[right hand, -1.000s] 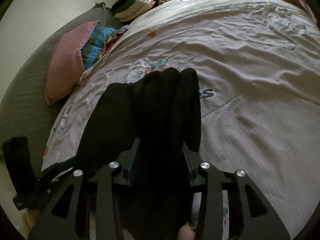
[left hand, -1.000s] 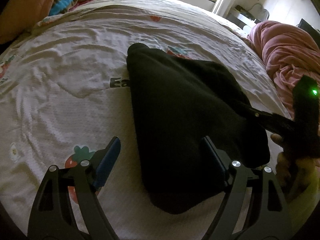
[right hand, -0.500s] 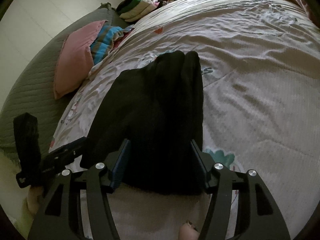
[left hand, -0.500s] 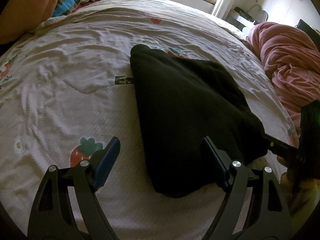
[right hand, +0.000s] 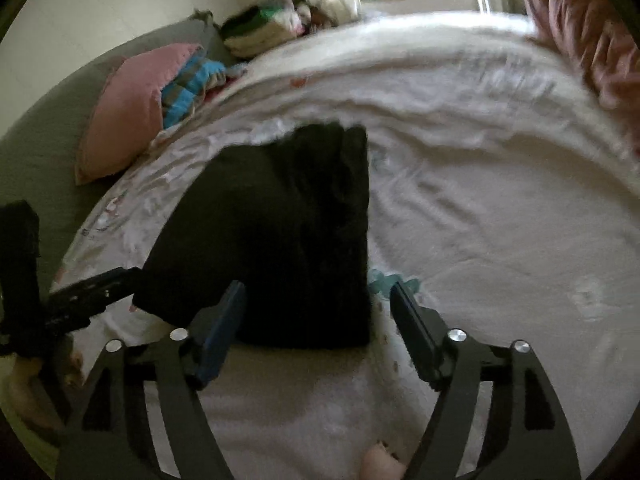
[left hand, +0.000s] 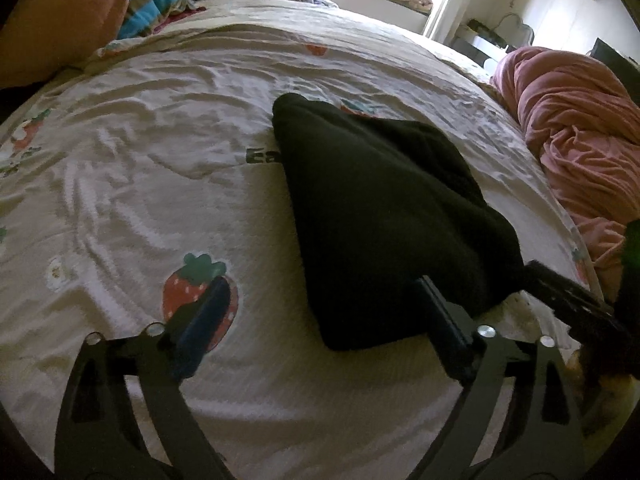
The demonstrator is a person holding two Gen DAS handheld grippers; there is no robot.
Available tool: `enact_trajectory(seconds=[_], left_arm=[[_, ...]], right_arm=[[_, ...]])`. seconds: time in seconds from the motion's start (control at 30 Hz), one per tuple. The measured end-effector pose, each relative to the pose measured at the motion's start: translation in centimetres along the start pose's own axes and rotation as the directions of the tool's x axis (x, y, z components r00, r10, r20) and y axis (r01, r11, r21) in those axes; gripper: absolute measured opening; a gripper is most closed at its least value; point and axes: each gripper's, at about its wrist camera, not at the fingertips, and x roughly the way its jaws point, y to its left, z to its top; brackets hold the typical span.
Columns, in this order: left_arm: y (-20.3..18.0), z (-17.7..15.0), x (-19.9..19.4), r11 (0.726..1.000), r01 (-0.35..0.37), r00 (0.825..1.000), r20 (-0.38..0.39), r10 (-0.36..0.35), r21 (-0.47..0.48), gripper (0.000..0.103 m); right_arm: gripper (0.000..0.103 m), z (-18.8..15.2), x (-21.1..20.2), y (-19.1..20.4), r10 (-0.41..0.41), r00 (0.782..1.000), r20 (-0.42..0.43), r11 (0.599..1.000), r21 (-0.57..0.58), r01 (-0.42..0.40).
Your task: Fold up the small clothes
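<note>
A folded black garment (left hand: 384, 216) lies flat on the white strawberry-print bedspread (left hand: 132, 184). My left gripper (left hand: 320, 316) is open and empty, just short of the garment's near edge, with its right finger beside the near right corner. The garment shows in the right wrist view (right hand: 288, 232) as a dark rectangle. My right gripper (right hand: 316, 316) is open and empty, its fingers on either side of the garment's near edge and clear of it. The right gripper's body shows at the right of the left wrist view (left hand: 568, 300); the left gripper's shows at the left of the right wrist view (right hand: 80, 300).
A bunched pink blanket (left hand: 576, 136) lies on the bed's right side. A pink pillow (right hand: 128, 108) and a striped blue cloth (right hand: 188, 84) lie at the bed's head. A pile of folded clothes (right hand: 264, 28) sits beyond them, near the window.
My right gripper let go of the black garment, opened and drew back from it. The garment now lies flat. My left gripper stayed open and drew back slightly.
</note>
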Motion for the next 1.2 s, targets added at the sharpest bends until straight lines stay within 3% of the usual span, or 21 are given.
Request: enact_trajectory(seconds=[0.07,0.27,0.77,1.2], left_arm=[[0.1,-0.6,-0.8,1.000,0.000,1.000,0.014,0.000,-0.002,0.093],[0.1,-2.4,-3.3,1.000,-0.006,0.998,0.065,0.006,0.005,0.093],[1.0,-7.9,-9.3,0.997,-0.029,0.983,0.184,0.016,0.069,0.094],[3.3,-11.8,-9.7,0.999,-0.017,0.978,0.210,0.007,0.047,0.094]], right_arm=[[0.097,-0.8,-1.5,0.6,-0.045,0.998,0.047,0.999,-0.023,0.046],[0.098,-2.8,-5.1,2.2,-0.107,0.983,0.149,0.989,-0.085,0.120],[0.098,-7.5,-9.4,7.4,-0.158,0.948,0.275,0.963,-0.170,0.210],[0.098,-11.6,-7.4,9.0,-0.247,0.941,0.232,0.948,-0.143,0.284]])
